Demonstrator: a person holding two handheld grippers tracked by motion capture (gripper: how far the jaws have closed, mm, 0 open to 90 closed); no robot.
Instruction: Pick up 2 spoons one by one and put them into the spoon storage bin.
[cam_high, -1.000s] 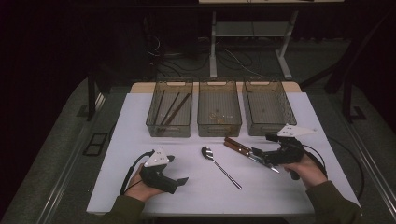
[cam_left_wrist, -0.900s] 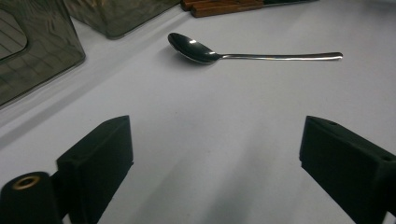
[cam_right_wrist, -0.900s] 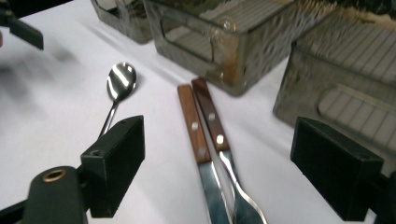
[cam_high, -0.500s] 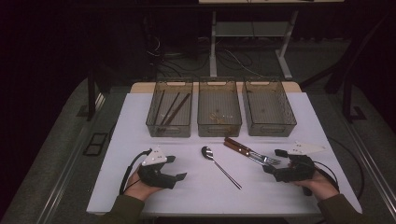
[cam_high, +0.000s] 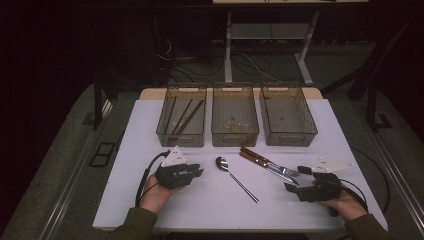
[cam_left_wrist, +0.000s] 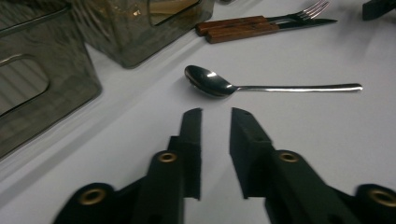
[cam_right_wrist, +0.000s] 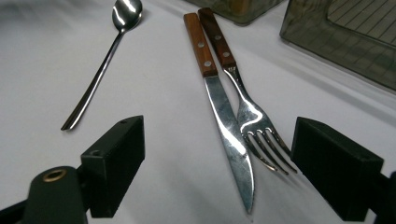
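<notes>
The left gripper (cam_high: 192, 172) has just been closing, jaws nearly together on nothing; the spoon (cam_high: 235, 176) lies at its three o'clock. The right gripper (cam_high: 295, 182) hangs released, with the knife (cam_right_wrist: 224, 116) and fork (cam_right_wrist: 252, 116) between its jaws at twelve o'clock, untouched

Three bins (cam_high: 235, 120) stand in a row across the upper middle of the bench (cam_high: 150, 130). Below them, a spoon (cam_high: 235, 175) lies at centre, with a knife (cam_high: 260, 163) and fork (cam_high: 272, 164) touching side by side to its right.
</notes>
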